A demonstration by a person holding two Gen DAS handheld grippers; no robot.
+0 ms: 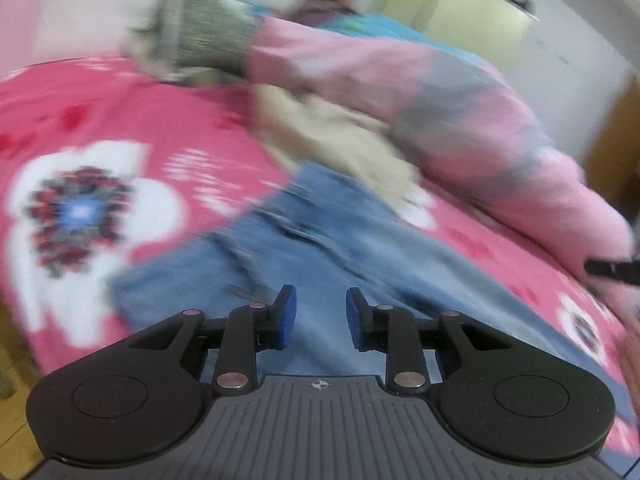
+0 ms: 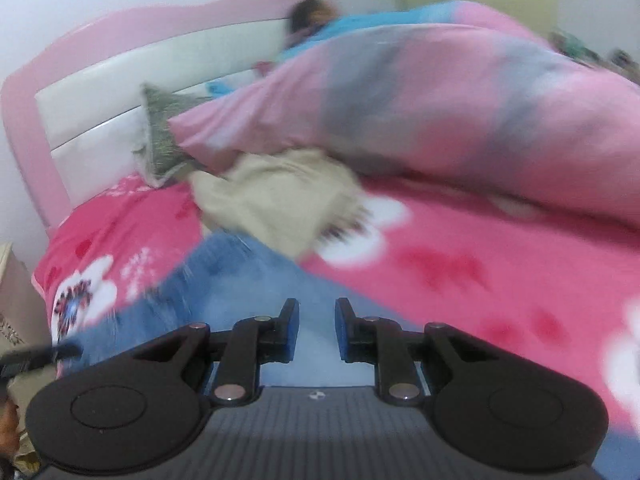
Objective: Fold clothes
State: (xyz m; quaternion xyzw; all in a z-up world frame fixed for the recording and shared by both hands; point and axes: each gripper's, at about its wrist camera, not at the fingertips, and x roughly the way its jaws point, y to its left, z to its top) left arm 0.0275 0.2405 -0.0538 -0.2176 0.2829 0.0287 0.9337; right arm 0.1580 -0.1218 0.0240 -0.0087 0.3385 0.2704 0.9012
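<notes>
- Jeans (image 1: 304,240): one pair, blue denim, spread on the bed, lying between both sets of tongs and the beige garment further up. Folded or flat: blur hides it.
- Beige garment (image 1: 340,140): one, crumpled, at the jeans' far end, partly tucked under the quilt edge. Looks unfolded.
- Left tongs (image 1: 321,312): jaws apart, released, nothing between the blue pads; jeans sit below and beyond them, contact not visible.
- Right tongs (image 2: 317,326): jaws apart, released, empty; denim underneath in the right wrist view.
- Each view catches a dark sliver of the other tool at its edge.
- Bed cover (image 1: 120,120): one, hot pink with white flowers, carries all the clothes.
- Quilt (image 1: 440,92): one, pink and grey, bunched along the right side, overlapping the beige garment.
- Cushion (image 1: 196,32): one, grey-green, by the headboard (image 2: 80,92).
- Person (image 2: 312,12) lying at the far end behind the quilt, one.
- Count: two clothes, two tongs.
- Risk: both views smeared, so a grab aimed now could miss the denim hem or pinch the bed cover with it.
- Risk: pulling the beige garment could drag the quilt, since the quilt lies over it.
- Risk: pinching one denim layer only would skew the fold.
</notes>
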